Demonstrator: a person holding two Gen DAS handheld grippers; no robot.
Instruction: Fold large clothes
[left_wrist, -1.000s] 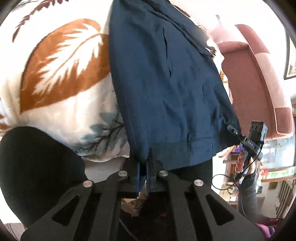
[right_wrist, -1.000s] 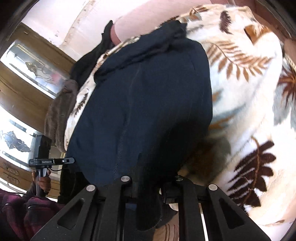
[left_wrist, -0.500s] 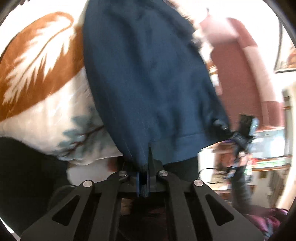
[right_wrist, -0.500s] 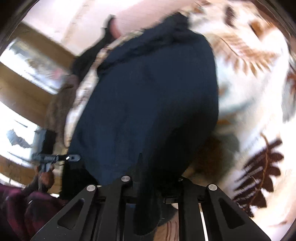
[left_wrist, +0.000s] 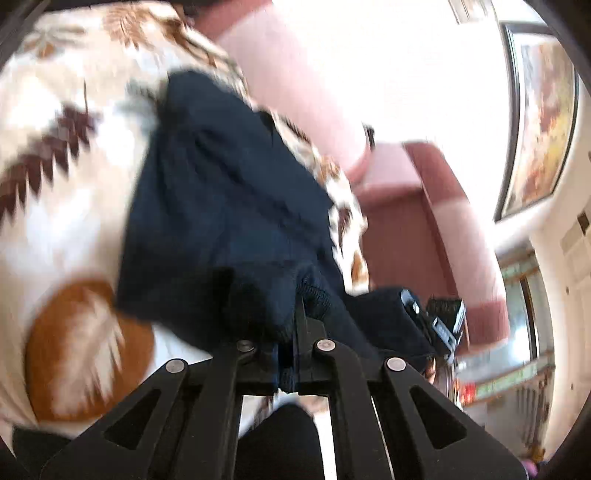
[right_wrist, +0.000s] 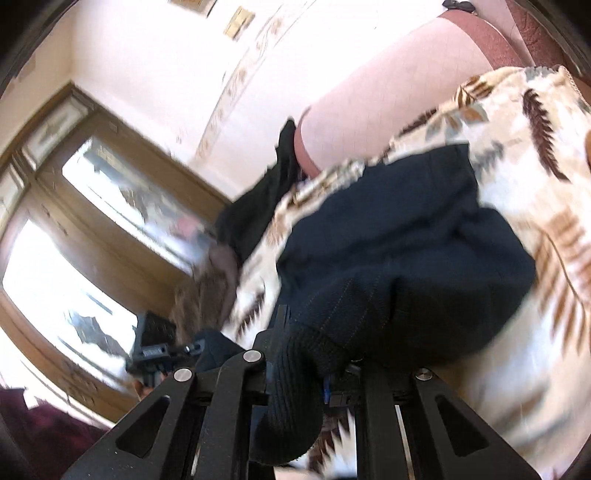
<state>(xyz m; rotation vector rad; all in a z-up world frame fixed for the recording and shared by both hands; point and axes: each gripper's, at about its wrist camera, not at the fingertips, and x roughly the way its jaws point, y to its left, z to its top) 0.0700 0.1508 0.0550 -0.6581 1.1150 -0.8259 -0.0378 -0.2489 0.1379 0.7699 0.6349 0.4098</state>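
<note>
A large navy garment (left_wrist: 229, 206) lies on a cream blanket with a brown leaf print (left_wrist: 62, 177). My left gripper (left_wrist: 291, 332) is shut on the garment's ribbed hem, which bunches up over the fingers. In the right wrist view the same navy garment (right_wrist: 399, 236) bulges upward in a loose fold, and my right gripper (right_wrist: 306, 354) is shut on another part of the ribbed hem, with a cuff-like end hanging between the arms. Each view shows the other gripper: the right one (left_wrist: 439, 325) and the left one (right_wrist: 155, 350), both at hem level.
The blanket (right_wrist: 535, 122) covers a pink and maroon sofa (left_wrist: 436, 206). A dark cloth (right_wrist: 266, 199) and a brown fuzzy one (right_wrist: 207, 291) hang over the sofa's end. A wooden door with glass panels (right_wrist: 110, 229) stands beyond, and a framed picture (left_wrist: 543, 107) hangs on the wall.
Both grippers have risen and swung forward, carrying the hem with them. The garment, flat and stretched before, now bunches and bulges into a fold. Both views tilt upward toward the sofa back.
</note>
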